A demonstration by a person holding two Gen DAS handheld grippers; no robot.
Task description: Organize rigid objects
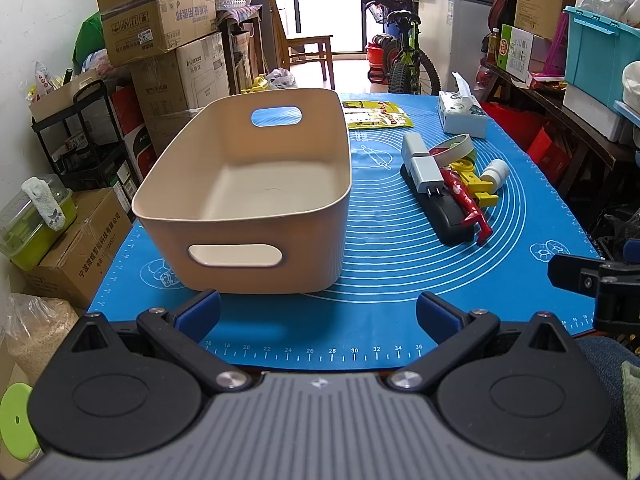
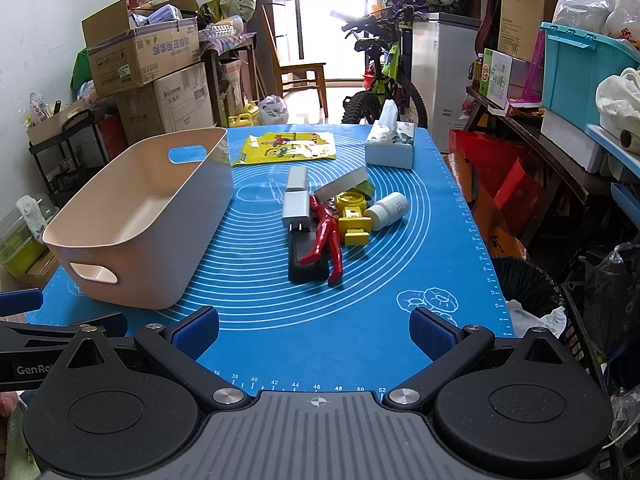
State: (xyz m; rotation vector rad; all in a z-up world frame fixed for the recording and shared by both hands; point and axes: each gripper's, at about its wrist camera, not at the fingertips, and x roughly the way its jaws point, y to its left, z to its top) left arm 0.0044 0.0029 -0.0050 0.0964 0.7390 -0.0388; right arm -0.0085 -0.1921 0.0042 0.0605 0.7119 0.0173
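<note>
An empty beige bin stands on the left of the blue mat. To its right lies a pile: a white charger, a black remote, a red figure, a yellow toy, a white bottle and a tape roll. My left gripper is open and empty before the bin. My right gripper is open and empty, short of the pile.
A tissue box and a yellow packet lie at the mat's far end. Boxes, a bicycle and shelves crowd around the table. The right gripper shows at the left wrist view's right edge.
</note>
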